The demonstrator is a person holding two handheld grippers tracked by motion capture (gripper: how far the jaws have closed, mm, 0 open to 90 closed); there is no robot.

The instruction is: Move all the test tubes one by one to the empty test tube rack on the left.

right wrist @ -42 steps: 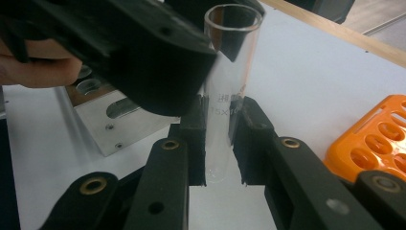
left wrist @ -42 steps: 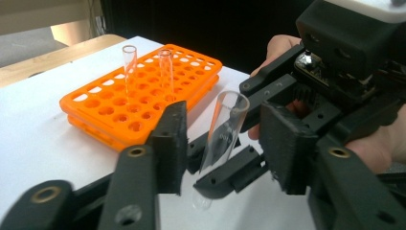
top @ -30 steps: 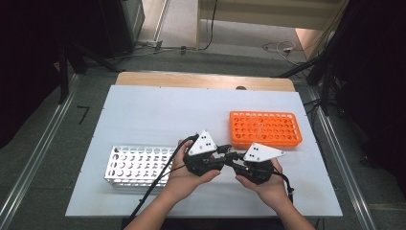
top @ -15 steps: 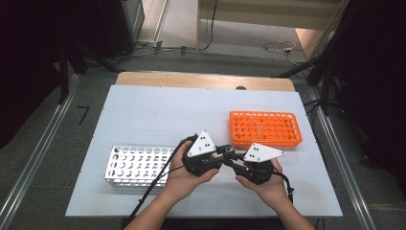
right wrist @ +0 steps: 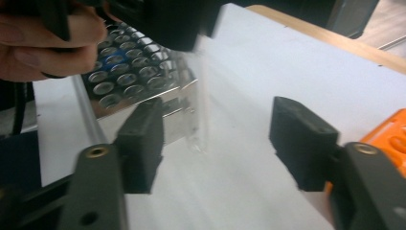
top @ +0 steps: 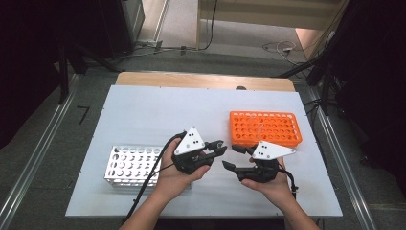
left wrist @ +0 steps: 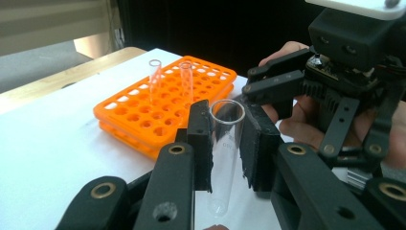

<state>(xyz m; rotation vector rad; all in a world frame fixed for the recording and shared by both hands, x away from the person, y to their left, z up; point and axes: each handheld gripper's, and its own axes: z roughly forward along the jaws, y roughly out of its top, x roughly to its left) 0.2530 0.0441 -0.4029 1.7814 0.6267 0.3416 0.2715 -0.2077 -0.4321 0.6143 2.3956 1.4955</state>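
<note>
Left claw [top: 218, 147], at centre of the high view, is clenched on a clear glass test tube [left wrist: 225, 153]; in the left gripper view the tube stands nearly upright between the two black pads [left wrist: 201, 143], open mouth up at frame centre, rounded bottom near the lower edge; both pads press on its wall. In the right gripper view the same tube [right wrist: 201, 103] hangs as a blurred clear streak at upper centre, in the gap between the right claw's pads and touching neither.

Right claw [top: 231, 158], just right of centre in the high view, is released; its jaws have just been opening, and nothing is pressed between them; in the right gripper view the pads [right wrist: 299, 139] stand wide apart over bare white surface. Tips of the two claws lie near each other, left claw slightly higher in frame; whether they touch cannot be told.

Silver metal rack [top: 129, 165] sits at lower left of the tabletop [top: 158, 110], partly behind the left hand [top: 174, 175]; its holes show in the upper left of the right gripper view.

Orange rack [top: 264, 127] sits right of centre, above the right hand [top: 273, 184]; in the left gripper view two clear tubes [left wrist: 154, 79] stand in it, upper centre-left of frame, one tilted slightly.

Black cable [top: 148, 184] trails from the left claw toward the lower edge.
</note>
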